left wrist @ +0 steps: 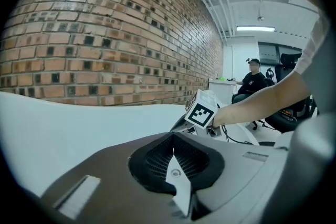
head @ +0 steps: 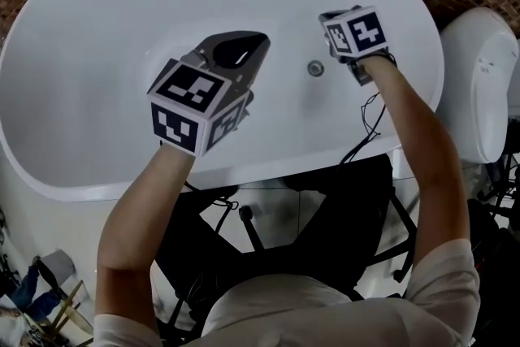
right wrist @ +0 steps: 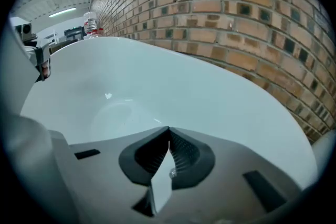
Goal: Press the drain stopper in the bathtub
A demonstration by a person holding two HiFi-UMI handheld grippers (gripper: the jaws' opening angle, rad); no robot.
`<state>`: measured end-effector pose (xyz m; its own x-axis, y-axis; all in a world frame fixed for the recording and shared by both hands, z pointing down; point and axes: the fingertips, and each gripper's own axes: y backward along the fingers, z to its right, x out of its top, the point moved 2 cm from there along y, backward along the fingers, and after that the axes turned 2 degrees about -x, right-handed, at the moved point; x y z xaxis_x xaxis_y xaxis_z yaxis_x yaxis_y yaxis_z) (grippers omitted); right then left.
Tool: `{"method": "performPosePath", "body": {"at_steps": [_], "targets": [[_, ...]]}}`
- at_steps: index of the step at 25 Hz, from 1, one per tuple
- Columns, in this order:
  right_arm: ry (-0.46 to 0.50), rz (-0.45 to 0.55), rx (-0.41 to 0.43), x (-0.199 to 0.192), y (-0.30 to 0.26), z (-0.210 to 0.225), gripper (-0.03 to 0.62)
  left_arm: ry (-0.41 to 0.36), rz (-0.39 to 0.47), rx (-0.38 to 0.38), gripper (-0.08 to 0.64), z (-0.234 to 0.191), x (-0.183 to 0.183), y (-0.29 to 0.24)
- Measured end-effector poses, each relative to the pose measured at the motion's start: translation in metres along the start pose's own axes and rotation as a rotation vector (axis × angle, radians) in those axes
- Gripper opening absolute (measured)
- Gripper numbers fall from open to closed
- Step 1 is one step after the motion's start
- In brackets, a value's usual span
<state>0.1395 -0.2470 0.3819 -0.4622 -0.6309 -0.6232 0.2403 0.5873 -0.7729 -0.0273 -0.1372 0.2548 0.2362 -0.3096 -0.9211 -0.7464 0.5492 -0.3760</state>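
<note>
In the head view a small round metal drain stopper [head: 315, 68] sits in the white bathtub [head: 97, 93], between my two grippers. My left gripper [head: 262, 41] hovers over the tub to the stopper's left, jaws closed to a point with nothing in them. My right gripper [head: 324, 17] is just above and right of the stopper, its marker cube [head: 354, 32] hiding most of it. In the right gripper view the jaws [right wrist: 168, 129] meet over the tub's inside, holding nothing. The left gripper view shows closed jaws [left wrist: 174, 136] and the right gripper's cube [left wrist: 201, 113] beyond.
A brick wall [left wrist: 105, 34] curves behind the tub. A white toilet [head: 486, 77] stands right of it. A black frame with cables [head: 325, 215] is between me and the tub's near rim. A seated person [left wrist: 253, 81] is far off.
</note>
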Motion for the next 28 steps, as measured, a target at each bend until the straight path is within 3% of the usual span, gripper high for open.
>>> {"method": "performPosePath", "body": {"at_steps": [17,28], "targets": [[-0.038,-0.339,0.035,-0.104,-0.138,0.040,0.015,0.098,-0.162,-0.058,0.008,-0.034,-0.054,-0.073],[-0.062,-0.517,0.123,-0.165,-0.199,0.034,0.014,0.154,-0.269,-0.084,0.008,-0.057,-0.092,-0.117]]}}
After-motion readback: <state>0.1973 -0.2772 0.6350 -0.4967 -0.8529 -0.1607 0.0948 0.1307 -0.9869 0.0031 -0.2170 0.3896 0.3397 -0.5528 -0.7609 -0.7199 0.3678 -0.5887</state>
